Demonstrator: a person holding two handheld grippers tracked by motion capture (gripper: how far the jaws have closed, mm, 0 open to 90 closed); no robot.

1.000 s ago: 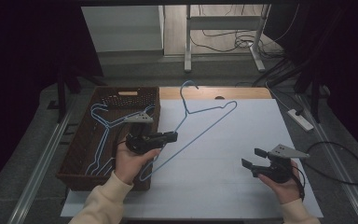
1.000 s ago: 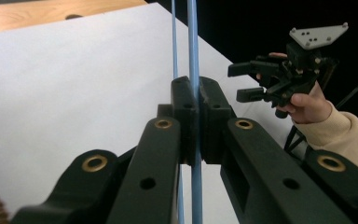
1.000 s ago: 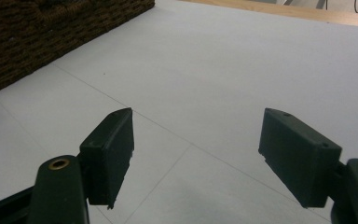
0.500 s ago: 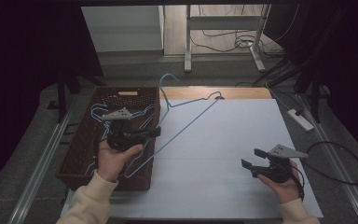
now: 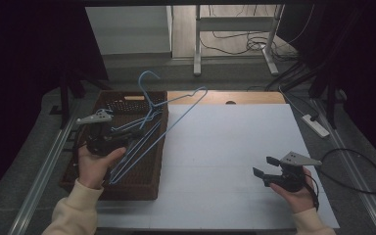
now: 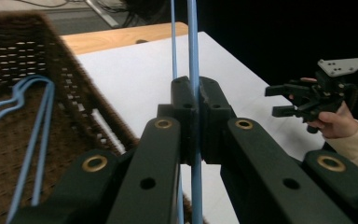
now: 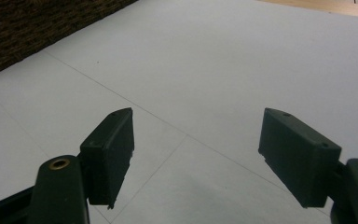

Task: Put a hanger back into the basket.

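Two tongs on view. Left tongs (image 5: pixel 127 133), above the dark brown woven basket (image 5: pixel 147 188) at the counter's left edge: jaws pinched on a light blue wire hanger (image 6: pixel 193 56), its hook raised over the basket's far rim. Further blue wire hangers (image 6: pixel 25 121) lie inside. Right tongs (image 5: pixel 263 168), over the white counter (image 5: pixel 225 147): jaws spread, holding nothing.
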